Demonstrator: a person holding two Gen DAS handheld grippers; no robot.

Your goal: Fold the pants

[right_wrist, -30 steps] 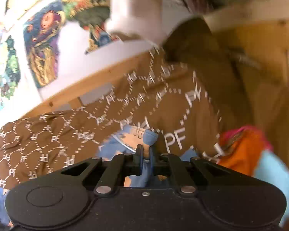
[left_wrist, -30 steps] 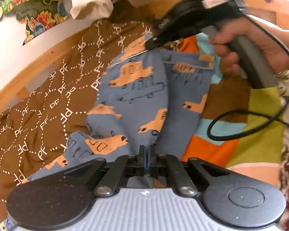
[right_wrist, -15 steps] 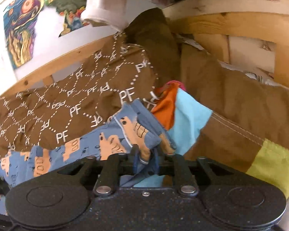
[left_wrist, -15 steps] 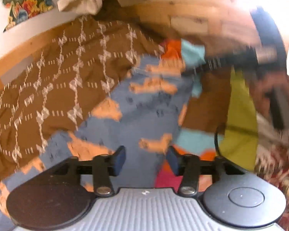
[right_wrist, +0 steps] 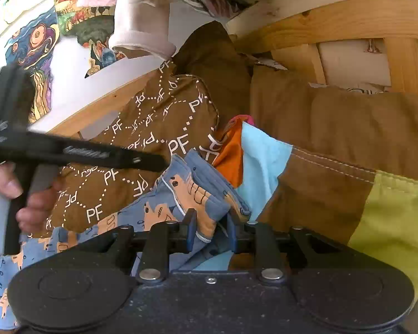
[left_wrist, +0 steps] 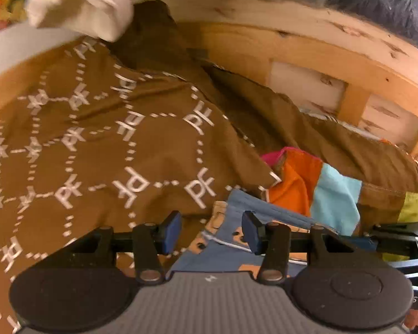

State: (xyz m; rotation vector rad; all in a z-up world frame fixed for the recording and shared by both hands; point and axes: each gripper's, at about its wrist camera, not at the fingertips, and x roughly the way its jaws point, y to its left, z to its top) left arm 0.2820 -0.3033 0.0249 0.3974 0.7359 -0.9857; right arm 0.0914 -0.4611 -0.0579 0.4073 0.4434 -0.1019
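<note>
Blue car-print pants [right_wrist: 164, 211] lying on patchwork quilt [right_wrist: 390, 217] of bed, beside brown monogrammed cover [left_wrist: 97, 144]. Right hand-held gripper [right_wrist: 209, 232] opening, waistband fold loose between its pads; left hand-held gripper [left_wrist: 210, 229] half open, empty, above waistband. Best practice, as judged: release fully, then press fold flat, edges aligned.

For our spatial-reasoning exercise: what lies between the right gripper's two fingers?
In the right wrist view, a folded edge of the blue pants sits between the opening jaws of the right gripper.
</note>
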